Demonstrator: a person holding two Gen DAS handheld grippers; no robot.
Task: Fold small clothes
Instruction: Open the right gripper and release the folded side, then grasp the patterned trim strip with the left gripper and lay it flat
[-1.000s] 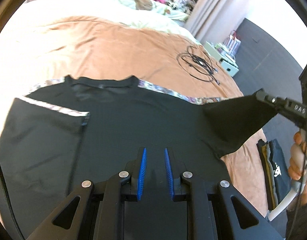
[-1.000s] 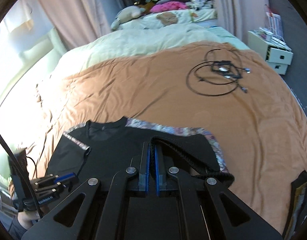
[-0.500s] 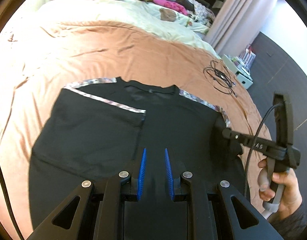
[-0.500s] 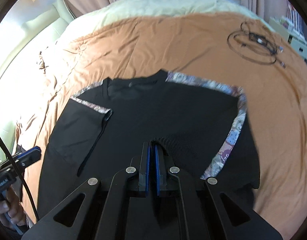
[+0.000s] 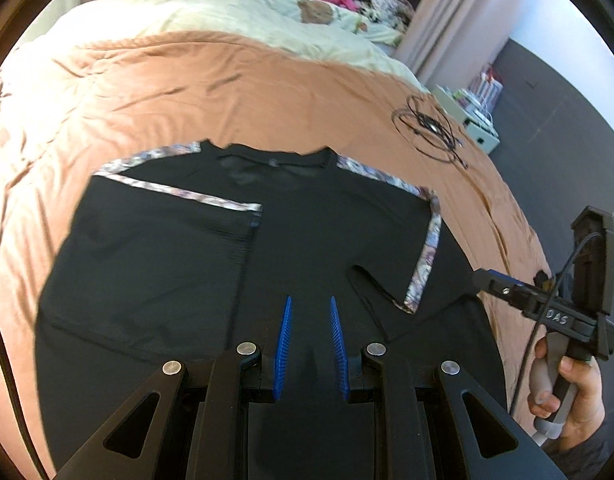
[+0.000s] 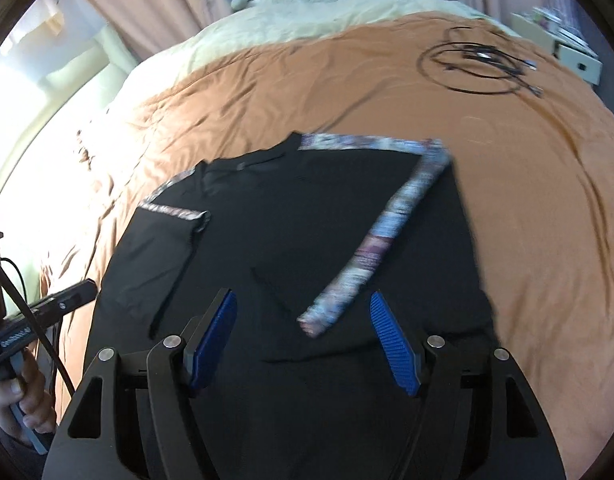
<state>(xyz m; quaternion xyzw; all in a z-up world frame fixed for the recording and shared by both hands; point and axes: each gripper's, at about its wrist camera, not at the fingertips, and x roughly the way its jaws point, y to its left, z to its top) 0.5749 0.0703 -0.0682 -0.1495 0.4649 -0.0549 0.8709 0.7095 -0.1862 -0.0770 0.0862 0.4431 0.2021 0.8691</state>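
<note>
A black T-shirt (image 5: pixel 315 220) with patterned shoulder trim lies flat on the orange bedspread (image 5: pixel 187 92). Both sleeves are folded in over the body. The left sleeve (image 5: pixel 159 248) lies flat, and the right sleeve shows its patterned strip (image 6: pixel 383 236) running diagonally. My right gripper (image 6: pixel 303 300) hovers just above that strip's lower end; its jaws are opening and the pads touch no cloth. From the left wrist it shows at the shirt's right edge (image 5: pixel 483 276). My left gripper (image 5: pixel 310 302) stands over the shirt's lower middle with a narrow gap and nothing gripped.
Coiled black cables (image 6: pixel 479 64) lie on the bedspread at the far right. A cream duvet (image 5: pixel 227 12) with soft toys and clothes fills the head of the bed. A small white cabinet (image 5: pixel 479 132) stands beside the bed. A hand (image 5: pixel 567 392) grips the right tool's handle.
The right gripper carried the right sleeve in over the shirt body, sank, and opened, leaving the sleeve lying folded. The left gripper shifted a little, its narrow gap unchanged.
</note>
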